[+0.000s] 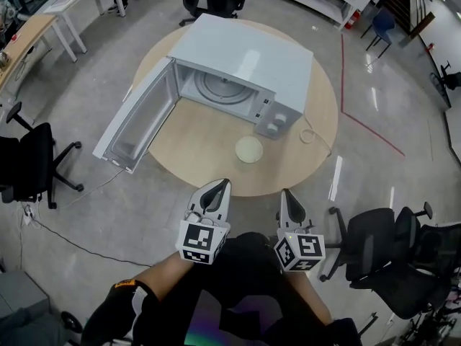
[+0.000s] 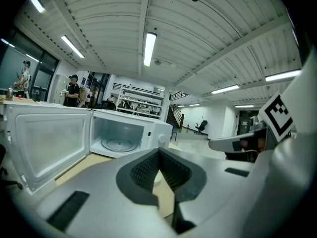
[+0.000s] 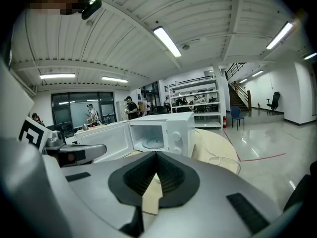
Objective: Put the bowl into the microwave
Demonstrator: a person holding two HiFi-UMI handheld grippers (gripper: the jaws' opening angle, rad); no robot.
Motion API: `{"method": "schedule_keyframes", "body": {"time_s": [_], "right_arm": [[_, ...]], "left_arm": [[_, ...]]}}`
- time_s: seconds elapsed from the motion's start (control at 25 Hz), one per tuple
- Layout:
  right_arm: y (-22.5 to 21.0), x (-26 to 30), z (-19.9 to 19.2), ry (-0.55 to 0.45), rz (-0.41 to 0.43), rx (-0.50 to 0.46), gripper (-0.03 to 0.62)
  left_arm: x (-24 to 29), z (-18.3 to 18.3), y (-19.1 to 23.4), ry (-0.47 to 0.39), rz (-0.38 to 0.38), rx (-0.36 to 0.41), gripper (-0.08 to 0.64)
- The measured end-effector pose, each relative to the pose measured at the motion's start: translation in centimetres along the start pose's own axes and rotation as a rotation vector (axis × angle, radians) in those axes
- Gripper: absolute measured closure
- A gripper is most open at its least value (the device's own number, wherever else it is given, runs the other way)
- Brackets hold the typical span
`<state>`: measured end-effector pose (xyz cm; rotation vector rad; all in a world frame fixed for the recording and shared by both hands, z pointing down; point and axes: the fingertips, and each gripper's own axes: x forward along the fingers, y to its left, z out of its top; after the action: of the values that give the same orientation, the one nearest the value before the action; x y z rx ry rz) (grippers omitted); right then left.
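Note:
A pale shallow bowl (image 1: 249,150) sits on the round wooden table (image 1: 209,150), near its front edge and just in front of the white microwave (image 1: 238,67). The microwave's door (image 1: 137,117) hangs wide open to the left, and the glass turntable (image 1: 218,87) shows inside. My left gripper (image 1: 218,185) and right gripper (image 1: 287,194) hover side by side just off the table's near edge, short of the bowl. Both are shut with nothing held. The open microwave (image 2: 129,133) shows beyond the left gripper (image 2: 159,151) and the microwave (image 3: 163,130) beyond the right gripper (image 3: 156,154).
A white power cord (image 1: 315,132) loops on the table to the right of the microwave. Black office chairs stand at the left (image 1: 29,164) and the right (image 1: 389,254). A desk (image 1: 32,34) is far left. Red tape (image 1: 367,121) marks the floor.

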<state>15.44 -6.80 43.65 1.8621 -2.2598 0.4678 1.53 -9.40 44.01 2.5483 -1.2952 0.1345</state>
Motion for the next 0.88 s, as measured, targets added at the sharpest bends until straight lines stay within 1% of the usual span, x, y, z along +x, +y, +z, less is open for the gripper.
{"method": "schedule_keyframes", "body": {"time_s": [0.16,0.64,0.88], "right_arm": [[-0.4,1.0,-0.3,0.013,0.022,-0.006,0.577],[-3.3,5.8,0.7,0.039,0.148,0.005,0.577],[-3.9,8.5,-0.3,0.108,0.215,0.009,0.577]], "left_arm": [[0.8,-0.5,0.3,0.006,0.018,-0.023,0.514],[5.1,0.7,0.3,0.022,0.115,-0.014,0.514],[6.2,0.9,1.2,0.028,0.182,-0.016,0.514]]}}
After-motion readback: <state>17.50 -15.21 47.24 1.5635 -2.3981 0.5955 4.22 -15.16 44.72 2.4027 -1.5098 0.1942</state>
